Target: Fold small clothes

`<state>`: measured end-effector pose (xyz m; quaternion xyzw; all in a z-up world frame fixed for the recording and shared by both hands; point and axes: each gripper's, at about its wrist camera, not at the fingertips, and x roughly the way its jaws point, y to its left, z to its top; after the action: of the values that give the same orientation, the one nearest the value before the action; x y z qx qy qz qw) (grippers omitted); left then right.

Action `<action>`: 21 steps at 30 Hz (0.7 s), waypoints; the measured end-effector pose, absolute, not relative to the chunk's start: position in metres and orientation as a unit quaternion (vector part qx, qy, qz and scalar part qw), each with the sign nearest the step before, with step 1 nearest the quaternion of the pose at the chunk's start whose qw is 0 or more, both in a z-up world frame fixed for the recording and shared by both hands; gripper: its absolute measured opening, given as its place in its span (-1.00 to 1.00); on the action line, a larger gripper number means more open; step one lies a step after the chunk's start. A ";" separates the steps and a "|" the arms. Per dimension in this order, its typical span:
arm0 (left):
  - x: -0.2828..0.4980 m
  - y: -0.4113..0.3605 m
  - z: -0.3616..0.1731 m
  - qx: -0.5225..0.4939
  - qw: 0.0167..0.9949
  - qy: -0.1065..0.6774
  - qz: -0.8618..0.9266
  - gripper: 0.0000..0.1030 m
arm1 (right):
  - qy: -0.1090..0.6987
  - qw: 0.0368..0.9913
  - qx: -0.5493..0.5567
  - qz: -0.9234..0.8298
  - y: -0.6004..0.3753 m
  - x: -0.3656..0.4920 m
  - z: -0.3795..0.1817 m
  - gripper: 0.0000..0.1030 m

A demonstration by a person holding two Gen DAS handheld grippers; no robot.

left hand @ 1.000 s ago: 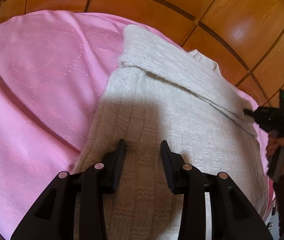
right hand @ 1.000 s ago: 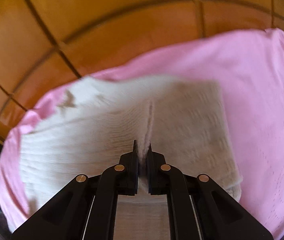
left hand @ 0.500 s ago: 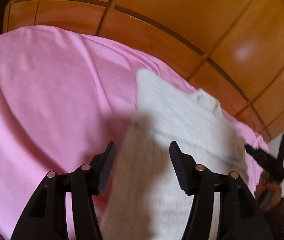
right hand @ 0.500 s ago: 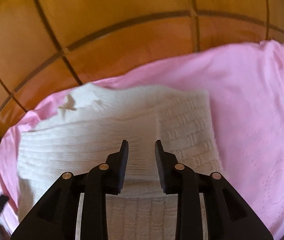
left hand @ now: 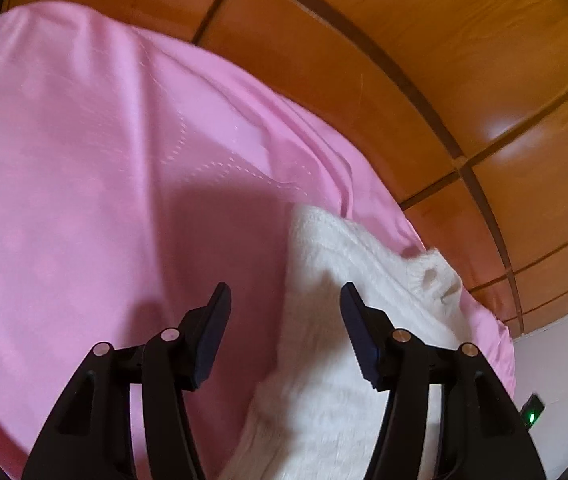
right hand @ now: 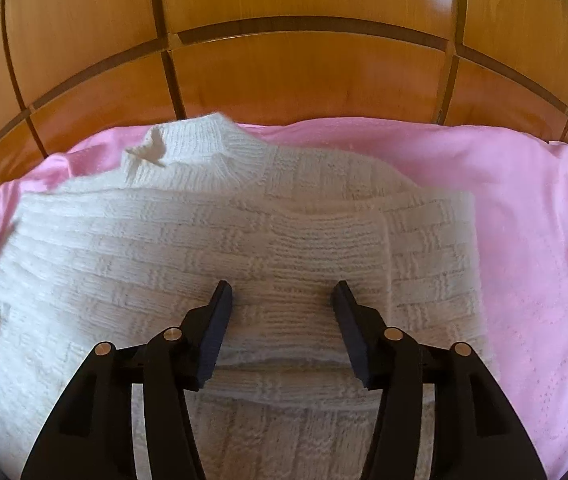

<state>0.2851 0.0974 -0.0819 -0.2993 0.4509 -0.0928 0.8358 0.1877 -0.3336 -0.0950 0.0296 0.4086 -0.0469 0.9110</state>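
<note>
Both grippers are angled down right now. The left gripper (left hand: 284, 296) has its jaws spread apart with nothing pinched, and they've just been opening. Same deal with the right gripper (right hand: 282, 292): jaws just opened up, pads apart, nothing clamped between them.

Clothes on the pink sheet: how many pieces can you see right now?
1. A white knit sweater lies on the pink sheet, sleeve folded across its body, under the open right gripper. The left wrist view shows its edge. Anything beneath it would be hidden.
</note>
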 end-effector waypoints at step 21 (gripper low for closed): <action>0.307 0.001 -0.094 -0.041 0.905 0.422 0.006 -0.48 | 0.394 0.917 -0.002 -0.063 -0.324 0.185 -0.109 0.13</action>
<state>0.3073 0.0006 -0.0941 -0.0409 0.4225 0.0061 0.9054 0.1853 -0.3235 -0.1090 -0.0021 0.3936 -0.0630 0.9171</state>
